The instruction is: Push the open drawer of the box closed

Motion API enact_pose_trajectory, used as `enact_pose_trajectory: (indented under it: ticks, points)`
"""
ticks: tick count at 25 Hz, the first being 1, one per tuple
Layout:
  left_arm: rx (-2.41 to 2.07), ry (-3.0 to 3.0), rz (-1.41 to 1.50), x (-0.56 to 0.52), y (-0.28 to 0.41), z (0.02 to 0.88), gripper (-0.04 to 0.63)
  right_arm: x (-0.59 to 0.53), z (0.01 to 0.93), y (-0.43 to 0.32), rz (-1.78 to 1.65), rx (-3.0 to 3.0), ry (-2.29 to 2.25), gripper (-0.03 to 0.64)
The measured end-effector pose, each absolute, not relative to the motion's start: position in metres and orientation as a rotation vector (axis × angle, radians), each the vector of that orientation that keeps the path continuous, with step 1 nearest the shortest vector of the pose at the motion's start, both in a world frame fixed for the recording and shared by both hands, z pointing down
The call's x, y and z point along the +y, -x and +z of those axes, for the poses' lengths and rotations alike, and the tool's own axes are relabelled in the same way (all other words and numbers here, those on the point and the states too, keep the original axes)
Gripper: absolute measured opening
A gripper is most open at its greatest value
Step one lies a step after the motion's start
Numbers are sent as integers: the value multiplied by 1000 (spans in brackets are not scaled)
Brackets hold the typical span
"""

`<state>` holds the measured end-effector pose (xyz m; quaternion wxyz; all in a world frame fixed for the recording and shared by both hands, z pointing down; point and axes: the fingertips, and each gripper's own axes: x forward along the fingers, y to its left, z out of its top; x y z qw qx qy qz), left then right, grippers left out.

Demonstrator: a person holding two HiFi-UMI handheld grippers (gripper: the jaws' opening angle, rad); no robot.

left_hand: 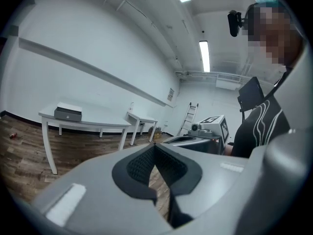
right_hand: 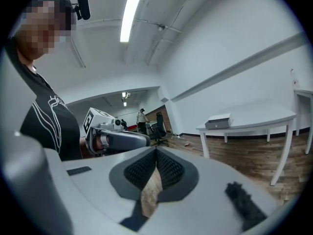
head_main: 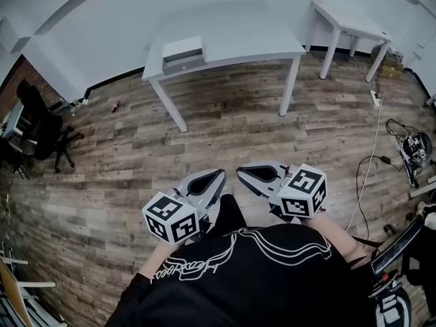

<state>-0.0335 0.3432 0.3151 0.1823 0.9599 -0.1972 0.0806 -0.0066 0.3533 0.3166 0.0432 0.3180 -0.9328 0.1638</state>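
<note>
On the white table [head_main: 231, 39], the box [head_main: 182, 52] sits at the left end by the front edge. Its drawer faces out, too small to tell how far it's pulled. Left gripper [head_main: 219, 174] & right gripper [head_main: 240, 171] hover side by side, well short of the table. Both have jaws closed tip to tip w/ nothing btwn them.
</note>
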Motion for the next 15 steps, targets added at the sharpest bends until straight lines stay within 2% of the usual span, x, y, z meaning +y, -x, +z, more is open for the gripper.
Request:
enact_pose_trajectory:
  ticks: [15]
  points:
    - [-603, -2602, 266, 35, 53, 362, 8, 49, 364, 7, 685, -2783, -1019, 9]
